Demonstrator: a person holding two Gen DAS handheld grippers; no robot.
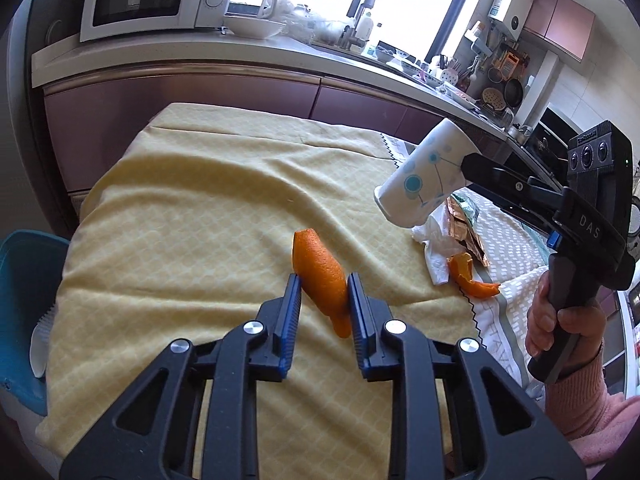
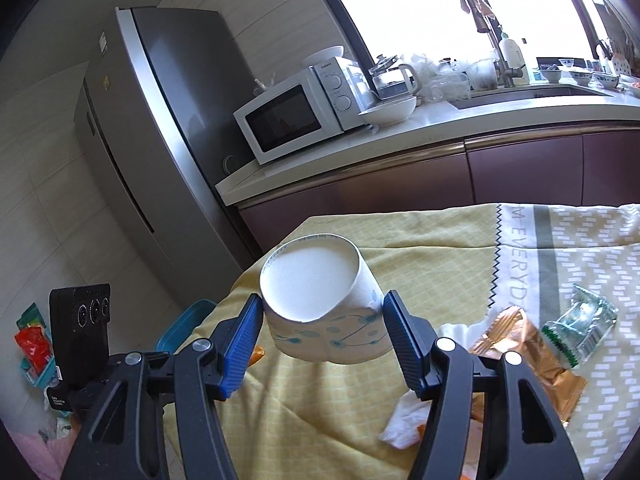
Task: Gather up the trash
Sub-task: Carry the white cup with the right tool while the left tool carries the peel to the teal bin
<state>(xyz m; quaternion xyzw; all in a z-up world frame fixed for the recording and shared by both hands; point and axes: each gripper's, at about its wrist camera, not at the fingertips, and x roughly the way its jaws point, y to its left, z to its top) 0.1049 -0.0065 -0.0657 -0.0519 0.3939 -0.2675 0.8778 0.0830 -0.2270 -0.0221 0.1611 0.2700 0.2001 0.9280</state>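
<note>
While the left claw [image 1: 320, 298] pinches a curled strip of orange peel [image 1: 320, 276] between its blue pads, narrow jaws pressed on both sides of it, the peel hangs clear of the yellow cloth [image 1: 192, 216] below. Past the peel, that cloth spreads over the table toward the purple cabinets [image 1: 180, 92]. To the left of this claw and lower down, a teal bin [image 1: 24, 304] sits beside the table edge with something white inside. To its right, a second piece of orange peel [image 1: 470, 278] lies on the cloth against a crumpled white tissue [image 1: 438, 248] and a copper-coloured wrapper [image 1: 460, 220].

Further right and higher, the right claw [image 2: 322, 320] grips a white paper cup [image 2: 320, 300] with blue dotted print, its jaws held fairly wide around the cup's sides, the cup tipped so its base faces that claw's camera. A hand [image 1: 560, 324] in a pink sleeve [image 1: 588, 400] holds the handle. Below and right of the cup, on the patterned cloth [image 2: 580, 264], lie the tissue [image 2: 408, 416], the copper wrapper [image 2: 532, 356] and a clear green-edged wrapper [image 2: 580, 324]. Left of the cup, the teal bin [image 2: 188, 320] shows past the table edge. Beyond, a microwave [image 2: 296, 116] and a bowl [image 2: 388, 110] stand on the counter [image 2: 440, 128], next to a grey fridge [image 2: 168, 120].
</note>
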